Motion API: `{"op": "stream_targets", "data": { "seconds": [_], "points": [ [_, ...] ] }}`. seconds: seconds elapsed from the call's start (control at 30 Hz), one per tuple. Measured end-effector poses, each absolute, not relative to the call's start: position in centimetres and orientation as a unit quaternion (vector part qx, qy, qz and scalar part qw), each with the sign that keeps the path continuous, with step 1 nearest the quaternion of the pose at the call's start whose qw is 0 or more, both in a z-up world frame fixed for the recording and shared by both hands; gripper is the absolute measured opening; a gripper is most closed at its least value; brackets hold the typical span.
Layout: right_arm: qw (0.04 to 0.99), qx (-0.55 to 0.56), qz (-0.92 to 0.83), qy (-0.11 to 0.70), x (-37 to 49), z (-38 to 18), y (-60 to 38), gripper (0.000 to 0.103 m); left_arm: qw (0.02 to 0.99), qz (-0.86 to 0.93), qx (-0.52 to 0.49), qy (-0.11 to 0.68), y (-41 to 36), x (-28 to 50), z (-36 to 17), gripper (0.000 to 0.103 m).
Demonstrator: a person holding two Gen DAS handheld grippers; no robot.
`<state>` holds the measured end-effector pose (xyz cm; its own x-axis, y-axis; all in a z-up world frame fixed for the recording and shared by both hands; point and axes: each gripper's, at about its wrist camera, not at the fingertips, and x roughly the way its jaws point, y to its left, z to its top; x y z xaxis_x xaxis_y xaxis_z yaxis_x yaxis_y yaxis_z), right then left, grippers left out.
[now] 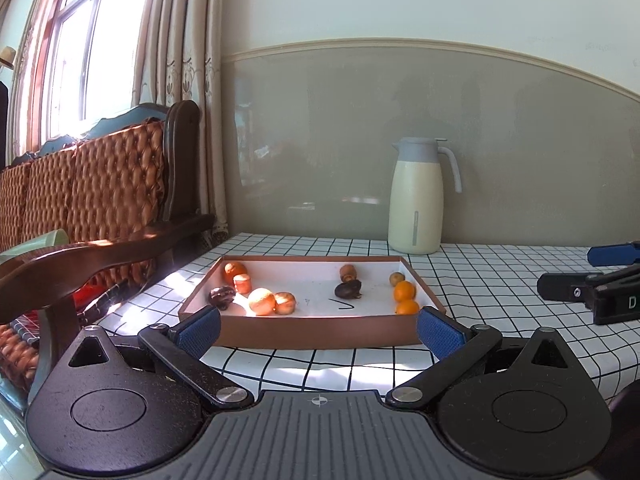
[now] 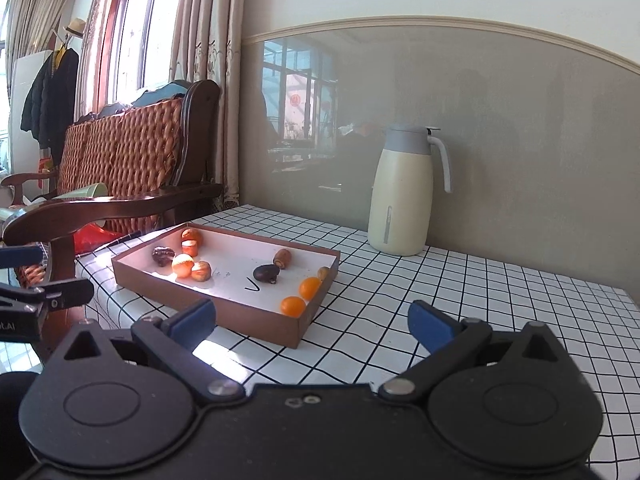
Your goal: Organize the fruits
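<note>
We hold the left gripper [image 1: 318,330] and right gripper [image 2: 312,324] spread empty; the shallow brown cardboard tray [image 1: 320,330] lies long side toward us, fruits inside.

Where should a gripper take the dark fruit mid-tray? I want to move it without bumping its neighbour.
Grip the dark fruit across its round middle, coming down from above: the tray walls block a low side approach. Set the fingers left and right of it, since the brown fruit sits close behind it, while the white floor to either side is bare. Both grippers are open and empty.
</note>
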<state>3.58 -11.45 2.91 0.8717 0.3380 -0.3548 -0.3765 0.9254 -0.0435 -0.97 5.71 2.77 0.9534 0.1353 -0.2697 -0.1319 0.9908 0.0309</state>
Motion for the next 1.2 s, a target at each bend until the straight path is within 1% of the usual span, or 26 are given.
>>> {"op": "stream_targets", "data": {
  "seconds": [0.13, 0.27, 0.4, 0.6, 1.2],
  "points": [
    [0.967, -0.065, 0.184, 0.165, 3.2, 3.0, -11.3, 0.097, 0.989, 0.067, 0.009, 0.133, 5.2, -0.9, 2.3, 0.103],
    [0.966, -0.052, 0.173, 0.184, 3.7, 2.7, -11.7, 0.097, 0.989, 0.071, 0.02, 0.126, 4.5, -1.0, 2.1, 0.103],
    [0.969, -0.04, 0.172, 0.173, 3.2, 2.6, -12.1, 0.097, 0.99, 0.066, 0.027, 0.125, 4.1, -1.0, 2.1, 0.103],
    [0.966, -0.063, 0.17, 0.185, 3.4, 2.3, -11.3, 0.097, 0.989, 0.068, 0.007, 0.128, 4.9, -1.1, 2.1, 0.103],
    [0.965, -0.043, 0.169, 0.196, 3.7, 2.3, -11.7, 0.097, 0.989, 0.071, 0.009, 0.133, 4.8, -0.8, 2.0, 0.103]
  ]
}}
